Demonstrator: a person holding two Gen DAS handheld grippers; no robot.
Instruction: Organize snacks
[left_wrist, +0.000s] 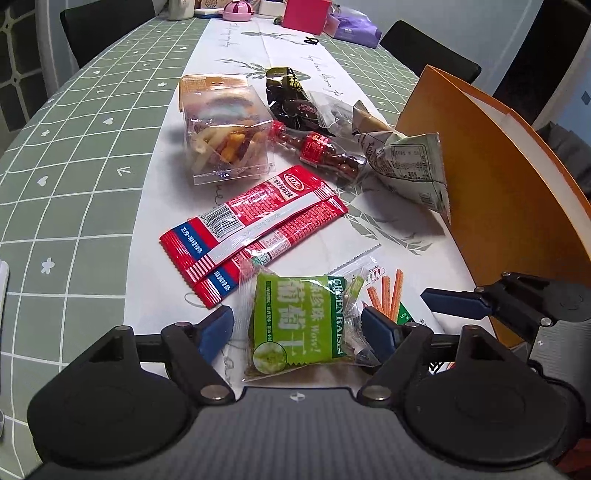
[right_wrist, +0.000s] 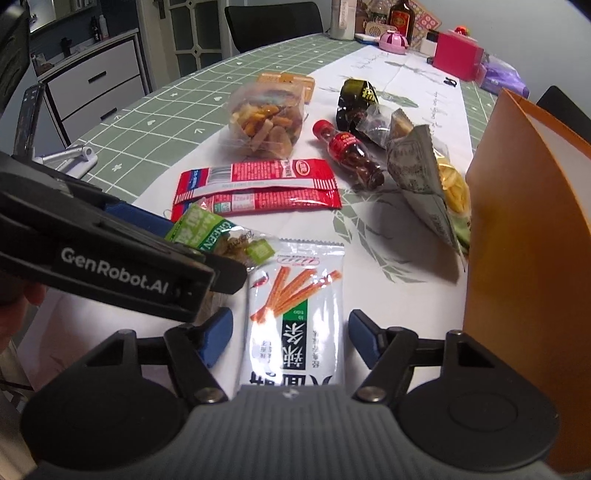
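- Left tongs (left_wrist: 297, 325): jaws spread wide, one blue pad on each side of the green raisin packet (left_wrist: 301, 325); a gap shows between the left pad and the packet, and whether the right pad touches the wrapper cannot be told. The packet lies on the bench (left_wrist: 74, 147).
- Right tongs (right_wrist: 290, 334): jaws spread wide, astride the white spicy-stick packet (right_wrist: 295, 314), clear of it on both sides. The packet lies flat on the white runner (right_wrist: 406, 258), its near end hidden under the tongs body.
- In the right wrist view, the left tongs body enters from the left, just beside the white spicy-stick packet; the green raisin packet overlaps that packet's upper left corner.
- Beyond both packets: two red packets (left_wrist: 255, 225), stacked and slightly offset.
- Farther out: a clear bag of mixed crackers (left_wrist: 225, 136), standing upright; an orange box (left_wrist: 210, 83) stands behind it.
- To the right of the clear bag: a cola-bottle-shaped candy pack (left_wrist: 321, 151) lying on its side, and a dark wrapped snack (left_wrist: 291, 99) behind it.
- A grey-green printed bag (left_wrist: 410, 166) leans against the orange paper bag (left_wrist: 498, 184), which stands upright at the right edge of the bench.
- Far end of the bench: a pink box (left_wrist: 304, 14) and a purple bag (left_wrist: 356, 27).
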